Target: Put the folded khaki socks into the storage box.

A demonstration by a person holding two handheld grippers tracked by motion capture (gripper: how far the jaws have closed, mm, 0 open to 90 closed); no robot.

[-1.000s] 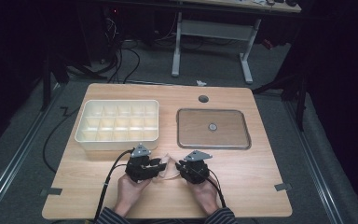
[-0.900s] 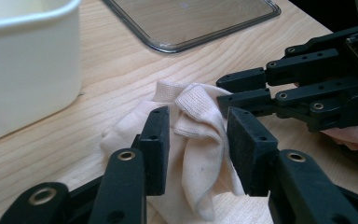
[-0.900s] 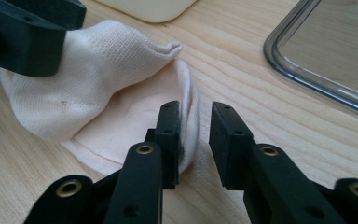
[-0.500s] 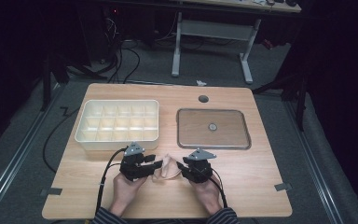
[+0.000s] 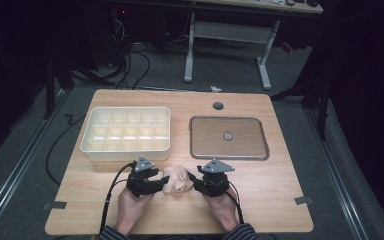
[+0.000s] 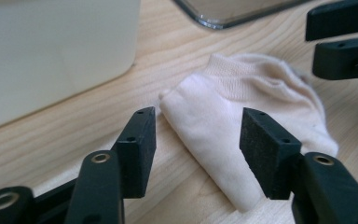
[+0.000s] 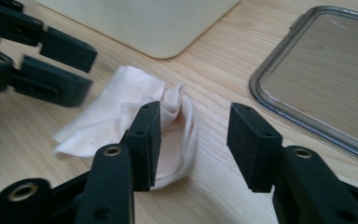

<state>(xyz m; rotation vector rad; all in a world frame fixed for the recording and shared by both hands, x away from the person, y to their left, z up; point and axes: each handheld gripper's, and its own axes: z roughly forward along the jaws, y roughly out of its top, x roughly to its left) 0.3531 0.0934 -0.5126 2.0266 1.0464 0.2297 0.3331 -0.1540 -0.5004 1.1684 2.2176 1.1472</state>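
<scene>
near the worktop's front edge, between the two tongs, a pale sock [image 5: 176, 181] now lies bunched on the wood; a second ago the tongs stood nearly tip to tip with little cloth showing, and since then they have drawn a little apart, uncovering it. the left gripper [image 6: 198, 135] is released, its jaws spread on either side of the sock's folded end without pressing it. the right gripper [image 7: 193, 133] is likewise released, one jaw over the sock's cuff, the other above bare wood. in the high view each hand wraps its tool from behind, the left hand [image 5: 130, 207] and right hand [image 5: 221, 206] lying low on the worktop with forearms entering from the front edge, the tools angled inward toward each other. behind the left gripper, towards the back left, sits a white compartment box [image 5: 126, 131]. a clear tray [image 5: 228, 138] with a metal rim lies towards the back right, well apart from the sock.
</scene>
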